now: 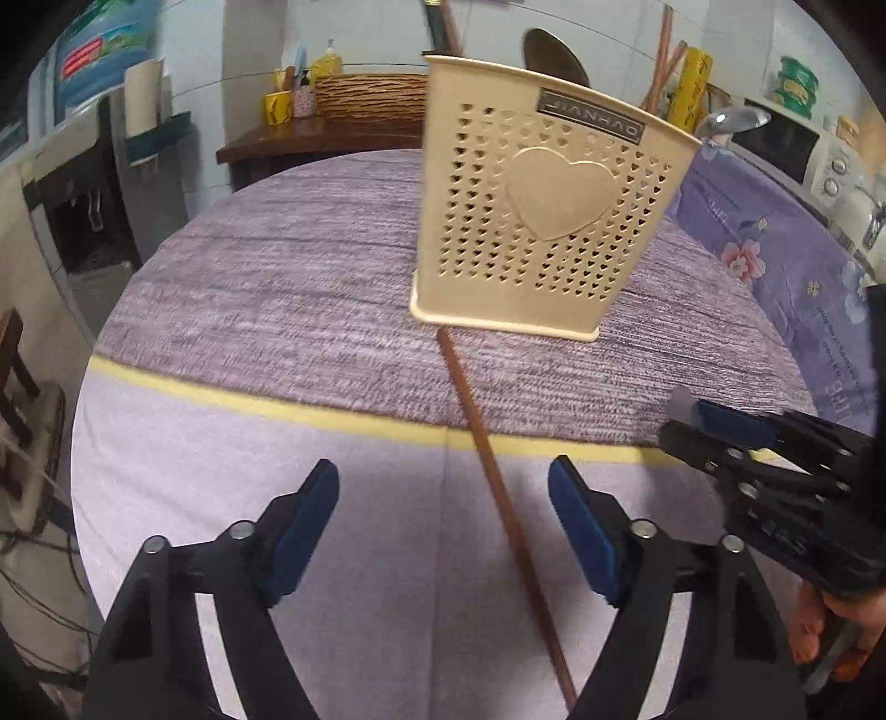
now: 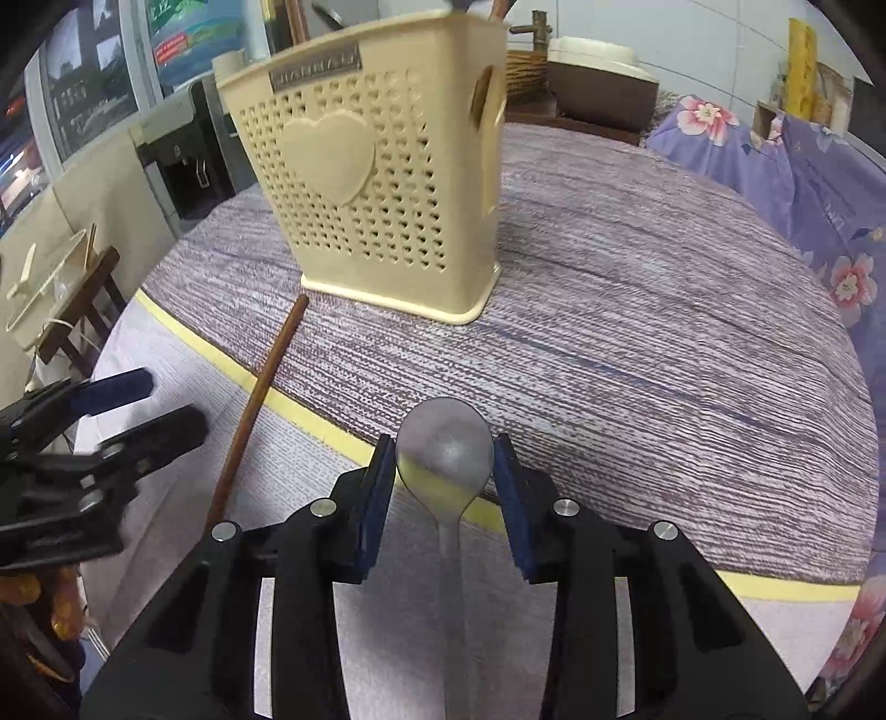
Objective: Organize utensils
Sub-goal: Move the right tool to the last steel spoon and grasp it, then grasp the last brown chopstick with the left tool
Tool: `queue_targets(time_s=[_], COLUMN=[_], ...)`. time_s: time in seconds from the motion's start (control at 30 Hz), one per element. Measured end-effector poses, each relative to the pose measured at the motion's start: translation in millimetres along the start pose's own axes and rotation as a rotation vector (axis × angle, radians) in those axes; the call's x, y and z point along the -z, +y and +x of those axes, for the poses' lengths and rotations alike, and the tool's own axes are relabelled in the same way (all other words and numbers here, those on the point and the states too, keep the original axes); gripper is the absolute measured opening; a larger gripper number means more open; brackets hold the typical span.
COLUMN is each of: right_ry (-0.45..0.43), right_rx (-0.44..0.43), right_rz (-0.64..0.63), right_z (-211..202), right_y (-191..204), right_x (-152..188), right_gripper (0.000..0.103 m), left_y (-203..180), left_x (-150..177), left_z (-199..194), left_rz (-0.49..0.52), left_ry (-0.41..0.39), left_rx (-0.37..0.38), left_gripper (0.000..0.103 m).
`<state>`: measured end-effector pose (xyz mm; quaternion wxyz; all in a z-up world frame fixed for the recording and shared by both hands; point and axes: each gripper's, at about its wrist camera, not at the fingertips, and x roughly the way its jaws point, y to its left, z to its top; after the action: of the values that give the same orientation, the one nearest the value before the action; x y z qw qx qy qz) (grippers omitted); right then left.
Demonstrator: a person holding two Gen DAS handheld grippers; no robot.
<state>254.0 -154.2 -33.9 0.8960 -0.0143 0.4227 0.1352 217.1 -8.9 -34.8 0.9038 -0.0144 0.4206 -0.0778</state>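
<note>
White tiled wall (image 1: 387, 33) behind, water dispenser (image 1: 83, 210) left, microwave (image 1: 797, 149) right, wicker basket (image 1: 371, 94) sat on wooden sideboard (image 1: 310, 138).

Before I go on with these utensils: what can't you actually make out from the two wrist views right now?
- Inside of the holder: both views, its perforated walls hide what the utensils stand in.
- Chopstick near end: left wrist view, cut off by the bottom edge between the left tongs.
- Spoon handle end: right wrist view, runs off the bottom edge.
- Whether the right tongs pads press the spoon bowl: too close to tell.
</note>
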Motion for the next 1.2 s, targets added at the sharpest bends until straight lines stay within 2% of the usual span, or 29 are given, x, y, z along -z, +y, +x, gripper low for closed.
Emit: queue_targets(time_s=[0.2,0.3,0.33,0.43,0.67,0.93,1.2], right_ry=[-0.042,-0.054,-0.058,-0.075,-0.086,-0.107,-0.150], right_rx=[-0.004,0.005,0.000,0.001,0.003,-0.008,-0.047], right_rz=[0.015,0.014,0.018,0.020,0.021,0.026,0.029], right_z=[-27,-34,-37,-42,-47,-51,-67], right_y=[3,5,4,4,5,5,2], right_x=[3,5,5,5,5,7,6], right_gripper=[0.037,0.037,0.037,0.037,0.037,0.037,0.037], left_y=[-8,-9,-10,-15,-21,-22,-13], left_x=[-27,-33,-33,-37,-40,-40,-45], left_z=[34,48,51,55,58,51,-13], left_rz=[0.030,0.017,0.015,0.045,0.071,0.056,0.049], left_ry=[0.043,0.085,0.092,0.082,0.071,0.042,-0.088], left_rx=[-0.063,-0.054,-0.049,-0.074,-0.104,-0.069,0.009], left_gripper=[0.052,0.041,0.040,0.036,0.011,0.008,0.008])
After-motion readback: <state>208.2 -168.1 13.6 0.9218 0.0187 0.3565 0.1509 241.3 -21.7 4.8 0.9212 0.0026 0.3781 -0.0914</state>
